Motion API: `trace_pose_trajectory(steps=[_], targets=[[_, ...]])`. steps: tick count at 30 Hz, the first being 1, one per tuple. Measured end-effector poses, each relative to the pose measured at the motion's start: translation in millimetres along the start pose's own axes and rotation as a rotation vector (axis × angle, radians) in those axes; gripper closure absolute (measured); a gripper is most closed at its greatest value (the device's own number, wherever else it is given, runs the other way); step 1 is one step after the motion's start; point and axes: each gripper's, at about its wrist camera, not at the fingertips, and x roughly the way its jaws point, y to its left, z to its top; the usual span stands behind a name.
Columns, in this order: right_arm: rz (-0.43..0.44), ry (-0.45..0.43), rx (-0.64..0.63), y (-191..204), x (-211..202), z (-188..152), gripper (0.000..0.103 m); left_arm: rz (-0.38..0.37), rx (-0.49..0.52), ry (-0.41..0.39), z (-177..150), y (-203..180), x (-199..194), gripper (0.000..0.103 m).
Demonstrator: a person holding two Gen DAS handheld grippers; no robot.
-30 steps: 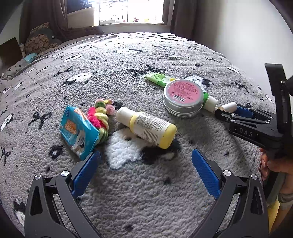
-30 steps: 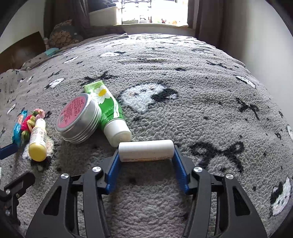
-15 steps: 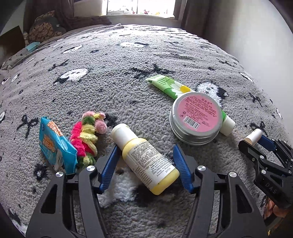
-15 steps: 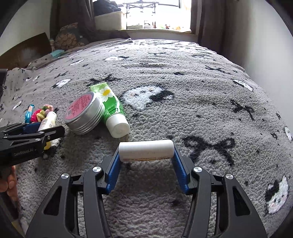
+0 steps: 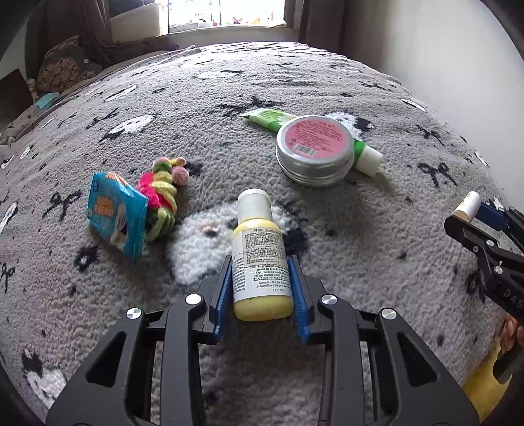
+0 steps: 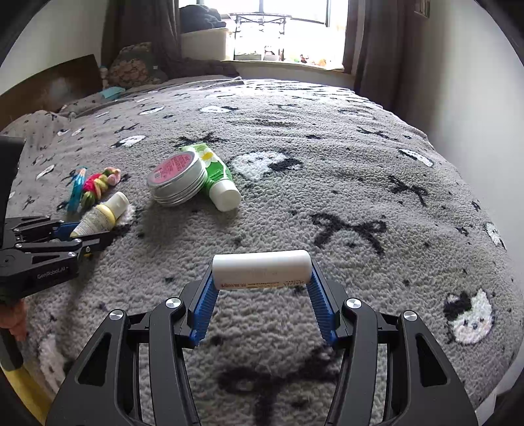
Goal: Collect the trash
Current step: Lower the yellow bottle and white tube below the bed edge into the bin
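Left gripper (image 5: 262, 288): jaws closing on the yellow bottle (image 5: 260, 259). The blue pads sit against both sides of the bottle's lower body, with no gap visible on either side. The bottle lies on the grey blanket (image 5: 376, 229), white cap pointing away from the camera, base toward it, over a white cat motif in the pile.

Right gripper (image 6: 261, 291): jaws partly closed, clamped end to end on a white stick tube (image 6: 261, 270). The tube lies crosswise between the two blue pads and is clear of the blanket. In the left wrist view the same gripper enters from the right edge, with one end of the tube showing past its fingers.

Left of the bottle, near: a blue snack packet (image 5: 116, 214), tilted up on one edge. A pink and yellow knitted toy (image 5: 160, 193) touches its right side.

Farther, right of centre: a round metal tin (image 5: 315, 149) with a pink label and barcode on the lid. A green tube (image 5: 363, 154) with a white cap lies under or behind it; the flat crimped end sticks out at far left, the cap at near right. In the right wrist view tin and tube are touching.

Far: cushions at the far-left edge of the bed, dark curtains, and a bright window (image 6: 288, 29).
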Motion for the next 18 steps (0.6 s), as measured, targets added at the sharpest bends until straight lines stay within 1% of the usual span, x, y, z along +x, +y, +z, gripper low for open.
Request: trace_pose_trajectory(steps=[3,12,18], targets=[[0.0,-0.018,-0.009,2,-19,-9,0.049,0.004,0.01,-0.002,-18,-3,-10,0.073],[0.023,-0.064,-0.037,14,-77,-41,0.049,-0.013,0.02,-0.033,-71,-17,-57,0.073],[0.036,-0.083,-0.047,20,-106,-65,0.049,-0.027,0.043,-0.057,-104,-30,-88,0.074]])
